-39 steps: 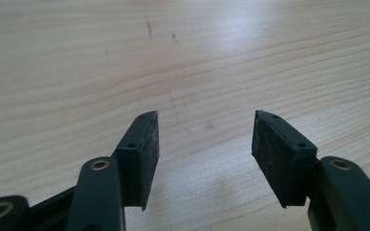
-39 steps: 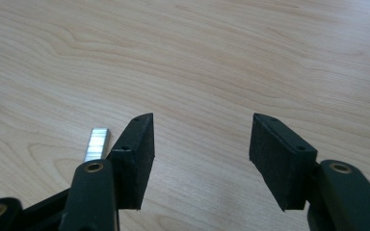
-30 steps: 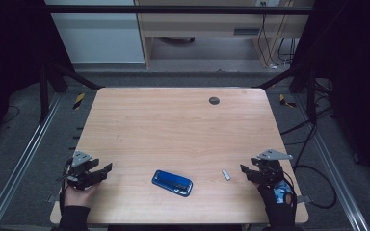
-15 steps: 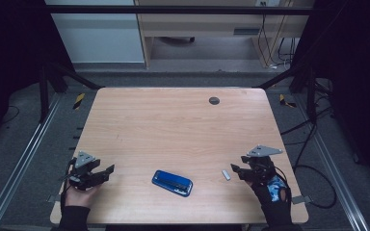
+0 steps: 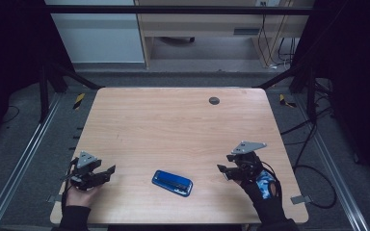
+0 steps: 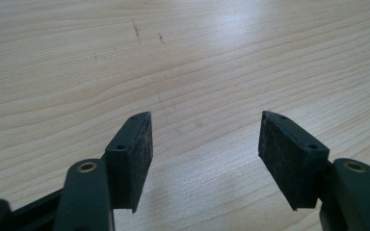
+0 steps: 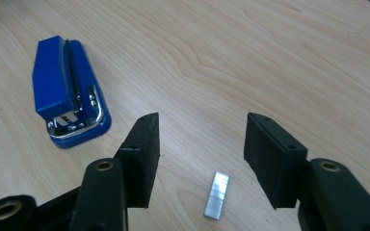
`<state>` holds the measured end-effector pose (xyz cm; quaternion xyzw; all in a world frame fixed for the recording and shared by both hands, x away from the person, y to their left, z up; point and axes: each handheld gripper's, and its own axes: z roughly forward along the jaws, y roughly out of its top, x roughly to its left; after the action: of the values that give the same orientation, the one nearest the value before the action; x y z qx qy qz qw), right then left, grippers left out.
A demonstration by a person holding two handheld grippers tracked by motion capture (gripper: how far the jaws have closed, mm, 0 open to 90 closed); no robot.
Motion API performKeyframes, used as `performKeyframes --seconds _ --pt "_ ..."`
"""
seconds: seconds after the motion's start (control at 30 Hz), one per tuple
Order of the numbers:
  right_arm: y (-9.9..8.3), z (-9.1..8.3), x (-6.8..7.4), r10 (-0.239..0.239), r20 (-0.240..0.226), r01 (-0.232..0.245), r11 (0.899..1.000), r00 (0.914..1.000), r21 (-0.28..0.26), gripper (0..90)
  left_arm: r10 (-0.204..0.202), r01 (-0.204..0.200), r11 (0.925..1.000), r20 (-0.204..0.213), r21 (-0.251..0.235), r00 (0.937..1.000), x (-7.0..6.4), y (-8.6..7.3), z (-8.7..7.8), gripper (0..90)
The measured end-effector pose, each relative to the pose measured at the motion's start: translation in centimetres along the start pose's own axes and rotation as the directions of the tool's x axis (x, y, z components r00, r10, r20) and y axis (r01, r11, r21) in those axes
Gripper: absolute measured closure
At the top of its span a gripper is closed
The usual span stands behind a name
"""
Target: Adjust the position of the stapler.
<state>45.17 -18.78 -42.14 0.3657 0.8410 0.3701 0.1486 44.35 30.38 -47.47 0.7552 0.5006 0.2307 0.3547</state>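
right claw [image 7: 200, 139]: jaws apart, staple strip [image 7: 217, 195] lying between them on tabletop [image 5: 173, 125]
left claw [image 6: 204, 139]: jaws apart, empty
stapler [image 7: 67, 91]: flat, near right claw

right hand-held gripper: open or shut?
Open. The right hand-held gripper has its jaws spread with bare table between them; the strip of staples lies loose below the gap, ungripped.

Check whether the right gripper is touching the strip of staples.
Apart. In the right gripper view, the strip of staples lies on bare table between the right gripper's open jaws, wood showing on both sides.
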Motion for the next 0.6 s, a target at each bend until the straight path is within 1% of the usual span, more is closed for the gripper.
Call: performKeyframes --seconds 0.13,0.17,0.2,0.27,0.4,0.47,0.53,0.6 --pt "0.9 0.3 0.6 -0.021 -0.021 0.021 1.0 0.9996 0.0 47.0 0.004 -0.004 1.0 0.005 0.001 1.0 -0.1 0.0 0.1 36.5" --pt "1.4 0.5 1.0 -0.032 -0.03 0.032 0.999 0.9991 0.0 47.4 0.005 -0.005 1.0 0.006 0.0 1.0 -0.1 0.0 0.1 36.5" --pt "1.4 0.5 1.0 -0.032 -0.03 0.032 0.999 0.9991 0.0 47.4 0.007 -0.007 1.0 0.005 0.001 1.0 -0.1 0.0 0.1 36.5" --pt "1.8 0.7 1.5 -0.041 -0.04 0.041 0.999 0.9984 -0.001 48.1 0.007 -0.007 1.0 0.007 0.002 1.0 -0.1 0.0 0.1 36.5" --pt "3.0 1.4 2.2 -0.065 -0.07 0.066 0.998 0.9954 0.002 48.4 0.013 -0.013 0.9999 0.005 0.005 0.9999 -0.1 0.0 0.1 36.8" --pt "3.2 1.5 2.3 -0.069 -0.077 0.069 0.998 0.9946 0.002 48.4 0.016 -0.016 0.9999 0.005 0.005 0.9999 -0.1 0.0 0.2 36.8" --pt "3.9 1.7 2.6 -0.078 -0.089 0.078 0.997 0.993 0.001 48.5 0.019 -0.019 0.9998 0.006 0.01 0.9998 -0.1 0.0 0.1 36.9" --pt "4.1 1.7 2.7 -0.083 -0.091 0.083 0.997 0.9924 0.004 48.5 0.024 -0.024 0.9997 0.005 0.01 0.9997 0.0 0.0 0.2 36.9"
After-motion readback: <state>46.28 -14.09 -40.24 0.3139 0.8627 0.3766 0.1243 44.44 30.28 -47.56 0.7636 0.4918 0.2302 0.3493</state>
